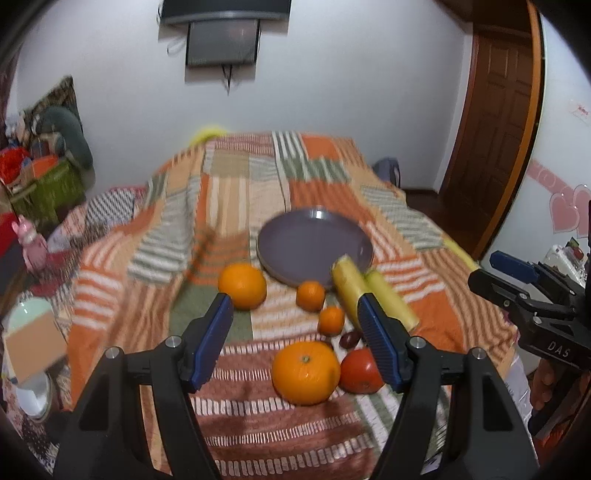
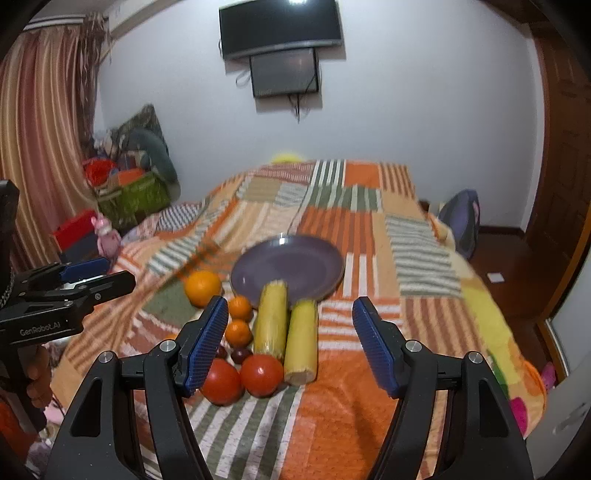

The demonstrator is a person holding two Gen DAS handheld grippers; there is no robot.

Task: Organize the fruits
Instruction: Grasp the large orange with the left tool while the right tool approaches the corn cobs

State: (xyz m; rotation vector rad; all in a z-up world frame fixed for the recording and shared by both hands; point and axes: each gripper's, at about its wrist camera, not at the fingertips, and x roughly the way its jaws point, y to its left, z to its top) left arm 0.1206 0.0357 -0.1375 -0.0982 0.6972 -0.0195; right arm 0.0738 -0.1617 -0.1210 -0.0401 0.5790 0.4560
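A purple plate [image 1: 314,240] [image 2: 291,264] lies empty on the patchwork bedspread. In front of it lie a large orange [image 1: 306,372], a second large orange [image 1: 242,285] [image 2: 202,288], two small oranges [image 1: 310,295] [image 2: 240,307], two yellow corn cobs [image 1: 351,291] [image 2: 271,321], tomatoes [image 1: 360,371] [image 2: 262,374] and small dark plums [image 1: 349,339] [image 2: 241,355]. My left gripper [image 1: 295,325] is open and empty above the fruit. My right gripper [image 2: 290,328] is open and empty above the corn. Each gripper also shows at the edge of the other view.
The bedspread [image 1: 236,206] covers a bed that drops off at left and right. A green basket of clutter [image 2: 129,195] and a pink toy [image 2: 107,236] stand at the left. A wooden door [image 1: 495,122] is at the right, a wall screen [image 2: 280,26] at the back.
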